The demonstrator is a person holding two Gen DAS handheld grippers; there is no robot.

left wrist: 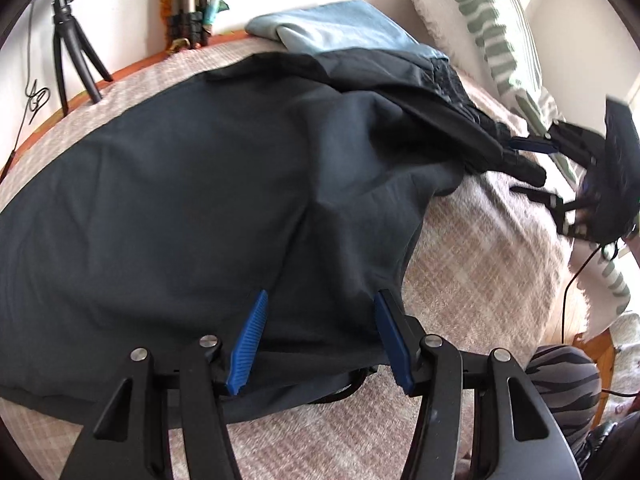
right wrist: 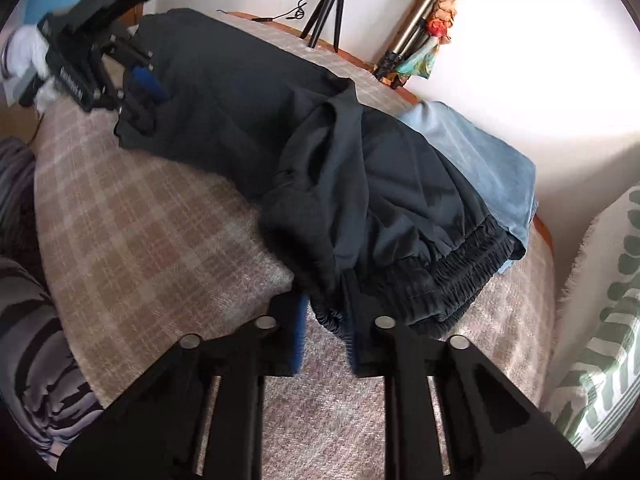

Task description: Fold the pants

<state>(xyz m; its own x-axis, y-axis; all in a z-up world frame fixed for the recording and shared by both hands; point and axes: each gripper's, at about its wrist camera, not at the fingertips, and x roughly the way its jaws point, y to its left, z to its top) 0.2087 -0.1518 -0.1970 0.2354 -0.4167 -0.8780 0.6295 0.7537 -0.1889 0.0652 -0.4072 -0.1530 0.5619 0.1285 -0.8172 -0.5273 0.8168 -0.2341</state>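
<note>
Across checked bedding (right wrist: pixel 152 216) lie dark pants (left wrist: pixel 160 184) — right fingers (right wrist: pixel 298 336) clamp the waistband, left fingers (left wrist: pixel 252 340) spread apart.

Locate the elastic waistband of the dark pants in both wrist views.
Left wrist: waistband at upper right, beside the right gripper.
Right wrist: waistband at lower centre-right, its near end between that gripper's fingers.
Shared landmark: black mini tripod, upper left in the left view, top centre in the right view.
</note>
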